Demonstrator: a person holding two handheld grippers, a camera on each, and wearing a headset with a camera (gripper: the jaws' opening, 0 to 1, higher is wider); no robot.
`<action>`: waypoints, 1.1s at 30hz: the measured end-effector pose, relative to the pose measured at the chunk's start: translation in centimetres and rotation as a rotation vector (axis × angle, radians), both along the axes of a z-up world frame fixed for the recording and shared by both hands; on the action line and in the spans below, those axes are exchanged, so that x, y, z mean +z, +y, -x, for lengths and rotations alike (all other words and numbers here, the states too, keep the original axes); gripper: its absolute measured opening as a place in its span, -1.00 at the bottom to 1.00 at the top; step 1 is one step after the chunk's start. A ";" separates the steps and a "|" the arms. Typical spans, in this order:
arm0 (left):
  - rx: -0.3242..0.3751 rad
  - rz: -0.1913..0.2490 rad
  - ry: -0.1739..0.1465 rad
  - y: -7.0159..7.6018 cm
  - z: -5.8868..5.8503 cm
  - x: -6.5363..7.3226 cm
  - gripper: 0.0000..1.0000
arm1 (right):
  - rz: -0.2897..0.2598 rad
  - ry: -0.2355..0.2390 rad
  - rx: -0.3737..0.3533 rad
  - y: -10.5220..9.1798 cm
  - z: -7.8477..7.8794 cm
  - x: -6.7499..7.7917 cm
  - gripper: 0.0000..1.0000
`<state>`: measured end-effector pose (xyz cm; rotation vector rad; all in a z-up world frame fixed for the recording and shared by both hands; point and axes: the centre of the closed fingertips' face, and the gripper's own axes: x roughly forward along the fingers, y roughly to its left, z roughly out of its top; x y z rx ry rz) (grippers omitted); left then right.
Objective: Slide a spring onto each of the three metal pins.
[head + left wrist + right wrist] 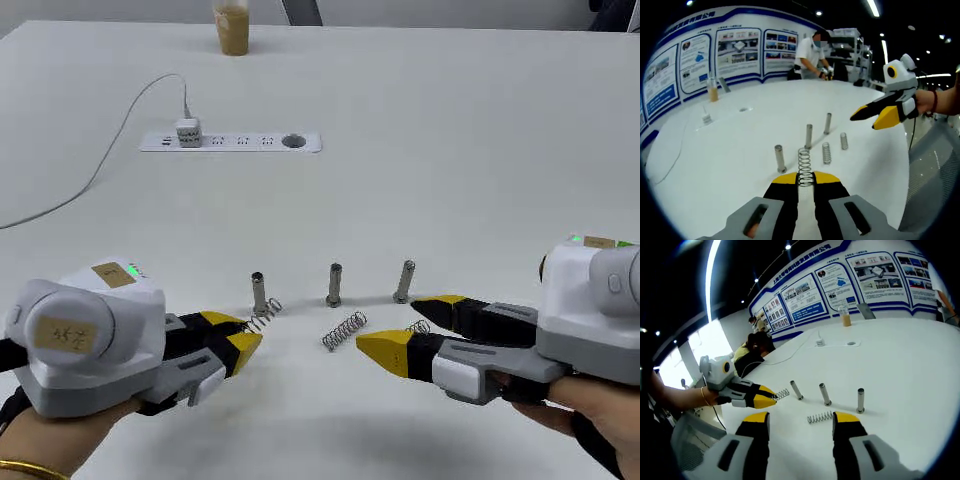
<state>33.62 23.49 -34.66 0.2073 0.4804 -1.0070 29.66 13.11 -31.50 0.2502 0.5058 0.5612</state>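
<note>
**Spring and pin, left side: axes not yet matched**

1. Left gripper (243, 338): your jaws are pinched together on one end of the held spring (263, 315). The coil juts past the yellow tips along the jaws' own line. In the left gripper view it runs straight ahead from the pinch.

2. Left pin (259, 292): upright on the table (450, 150), and the nearest of the three to your left gripper. The spring's free end sits low, just beside this pin's foot. Whether the two touch cannot be told.

3. Governing relation: the pin's long axis is vertical, while the spring's is slanted and low, aimed at the pin's side and not down over its top. In my judgement you must raise the coil above the pin's head and tip it upright before it can slide on.

4. Middle pin (335, 285) and right pin (405, 282): both upright, both bare, in a row with the first.

5. Right gripper (412, 325): jaws spread wide, gripping nothing, close to the right pin. One loose spring (418, 326) lies on the table between them. The second loose spring (344, 330) lies flat just ahead, in front of the middle pin. Your right hand is the nearer one to both.
</note>
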 end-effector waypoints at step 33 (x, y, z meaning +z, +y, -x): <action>-0.020 0.179 -0.157 -1.5 2.8 5.8 -0.79 | -0.369 0.047 -0.011 6.5 -2.0 3.4 -0.43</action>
